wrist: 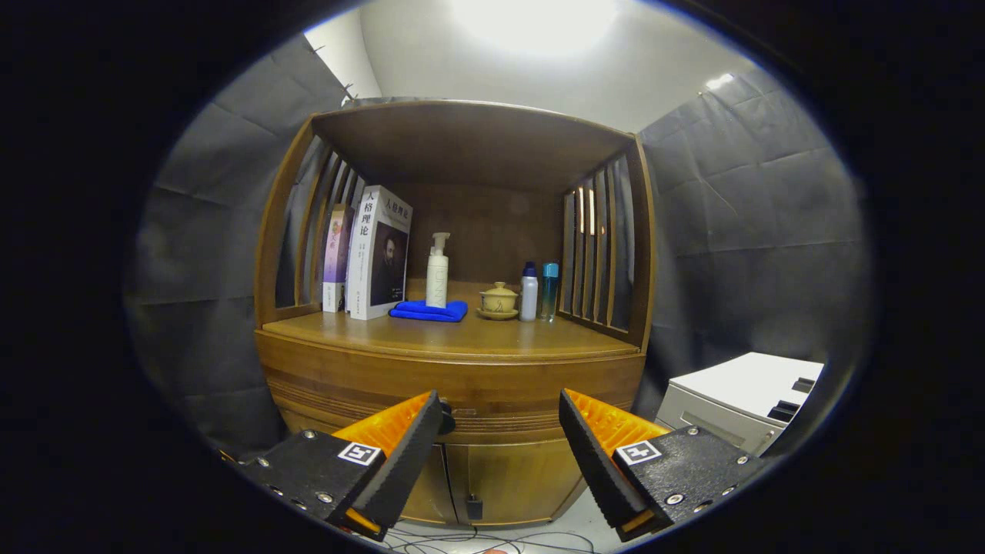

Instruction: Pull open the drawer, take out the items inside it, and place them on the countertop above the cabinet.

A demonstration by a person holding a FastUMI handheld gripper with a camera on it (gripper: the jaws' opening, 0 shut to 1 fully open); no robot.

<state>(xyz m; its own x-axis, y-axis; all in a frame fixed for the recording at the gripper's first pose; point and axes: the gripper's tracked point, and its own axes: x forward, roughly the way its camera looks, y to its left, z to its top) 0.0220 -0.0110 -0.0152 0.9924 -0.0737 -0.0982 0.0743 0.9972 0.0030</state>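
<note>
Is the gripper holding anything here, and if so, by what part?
Nothing is held. The gripper is open, its fingers spread apart in front of the closed drawer of the cabinet.

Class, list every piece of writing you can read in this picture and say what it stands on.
"人格理论": spine of the white book.
Pink book, pump bottle: print too blurred to read.
Open claw, held before the cabinet: coded squares, no words.

Glossy wooden cabinet (454, 369); soft cloth (429, 311) on top.

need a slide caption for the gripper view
Open gripper facing the closed drawer of a wooden cabinet, jaws apart.
</note>
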